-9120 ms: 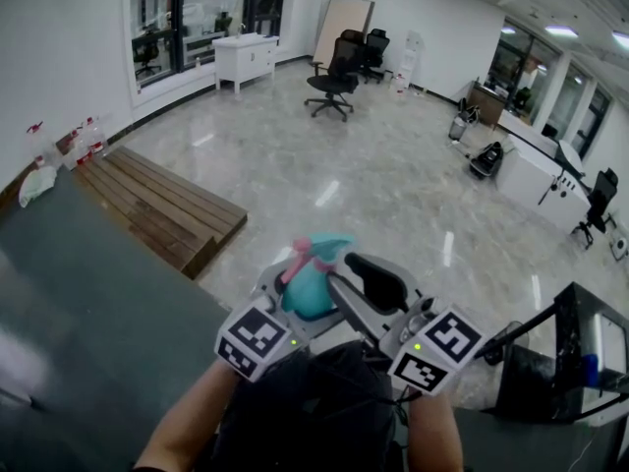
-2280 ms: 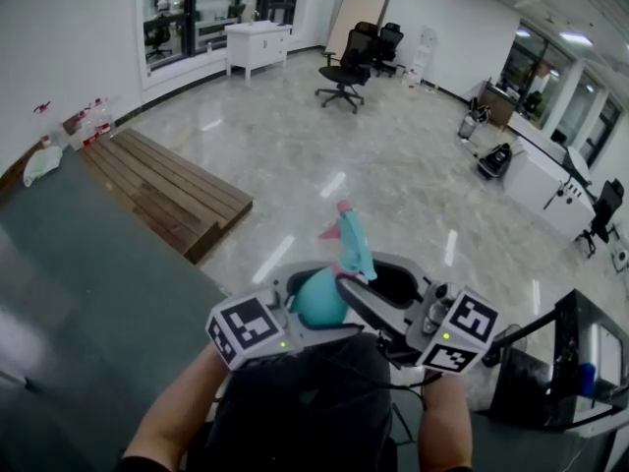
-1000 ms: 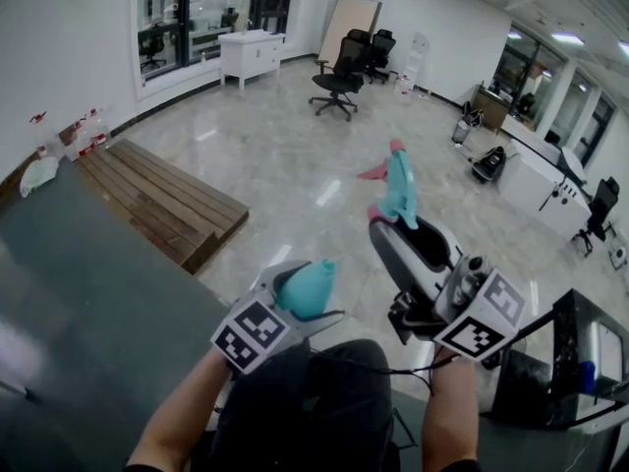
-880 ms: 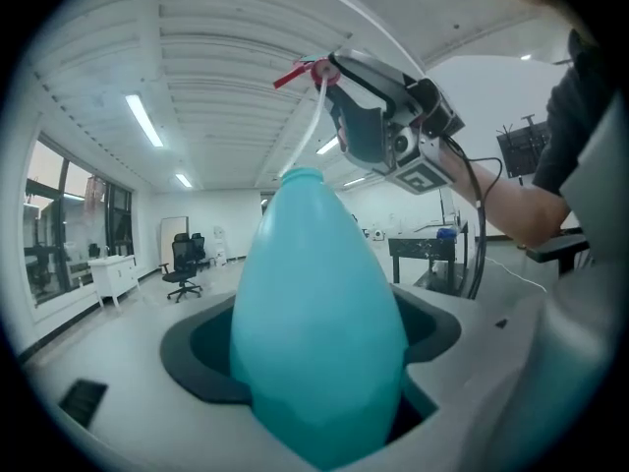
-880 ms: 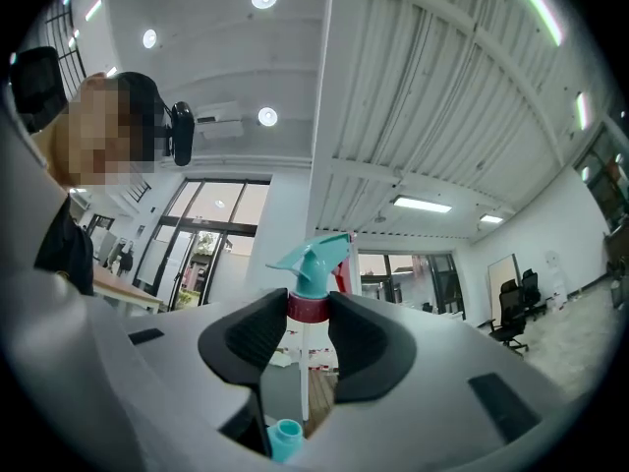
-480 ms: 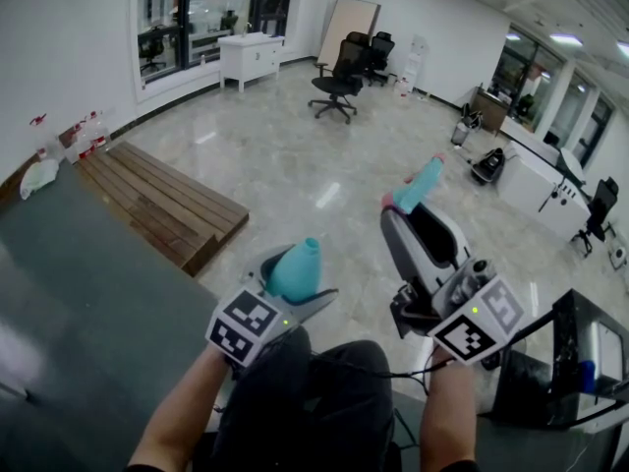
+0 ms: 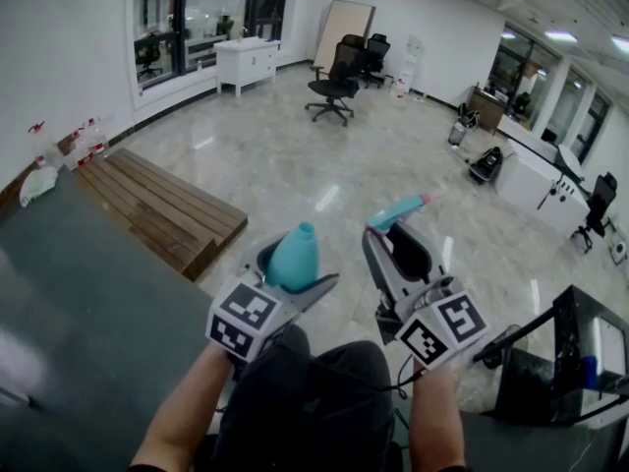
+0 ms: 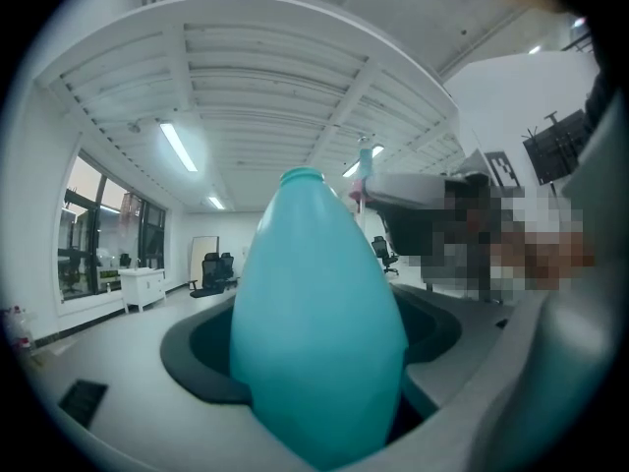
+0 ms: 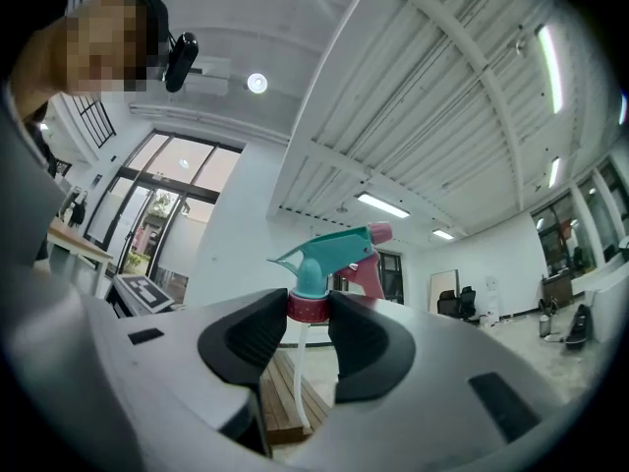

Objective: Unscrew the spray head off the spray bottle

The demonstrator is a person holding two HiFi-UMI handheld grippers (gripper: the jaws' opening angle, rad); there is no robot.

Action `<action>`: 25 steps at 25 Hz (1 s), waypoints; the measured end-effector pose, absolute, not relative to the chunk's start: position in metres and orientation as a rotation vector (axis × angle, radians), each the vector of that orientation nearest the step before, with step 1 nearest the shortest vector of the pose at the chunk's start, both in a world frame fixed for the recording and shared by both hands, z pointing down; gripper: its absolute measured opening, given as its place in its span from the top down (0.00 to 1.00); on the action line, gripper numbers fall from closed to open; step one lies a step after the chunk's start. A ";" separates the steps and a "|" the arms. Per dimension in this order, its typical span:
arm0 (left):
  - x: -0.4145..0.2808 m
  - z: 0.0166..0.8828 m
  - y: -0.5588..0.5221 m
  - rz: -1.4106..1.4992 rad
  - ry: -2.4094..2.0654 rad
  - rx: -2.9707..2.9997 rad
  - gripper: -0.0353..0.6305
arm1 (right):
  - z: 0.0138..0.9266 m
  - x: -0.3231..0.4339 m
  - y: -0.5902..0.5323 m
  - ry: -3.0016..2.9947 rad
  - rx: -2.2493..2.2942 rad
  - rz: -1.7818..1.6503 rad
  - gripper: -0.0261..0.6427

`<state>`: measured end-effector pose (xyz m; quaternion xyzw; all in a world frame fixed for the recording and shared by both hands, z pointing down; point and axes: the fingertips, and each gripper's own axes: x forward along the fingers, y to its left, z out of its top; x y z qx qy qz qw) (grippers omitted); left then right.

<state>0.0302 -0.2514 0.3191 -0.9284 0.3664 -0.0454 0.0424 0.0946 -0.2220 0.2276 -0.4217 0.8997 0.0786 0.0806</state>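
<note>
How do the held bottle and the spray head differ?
The bottle is plain teal, egg-shaped, open-necked; the spray head is teal with pink collar and trigger. The bottle fills the left gripper; the spray head is pinched at its collar by the right gripper. Both are teal, held aloft.

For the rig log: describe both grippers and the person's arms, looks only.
Left gripper and right gripper are pale grey shells; their fingers carry curved black pads. Each bears a cube of black-and-white square markers. A thin black cable hangs from the right one. The forearms show no sleeves.
</note>
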 end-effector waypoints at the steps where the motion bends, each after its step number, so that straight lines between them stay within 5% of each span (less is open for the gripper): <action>1: 0.031 0.318 -0.252 -0.140 1.120 -2.839 0.30 | 0.233 0.095 -0.224 2.692 -1.280 0.234 0.75; 25: 0.044 0.314 -0.255 -0.129 1.127 -2.829 0.30 | 0.282 0.115 -0.230 2.647 -1.475 0.175 0.75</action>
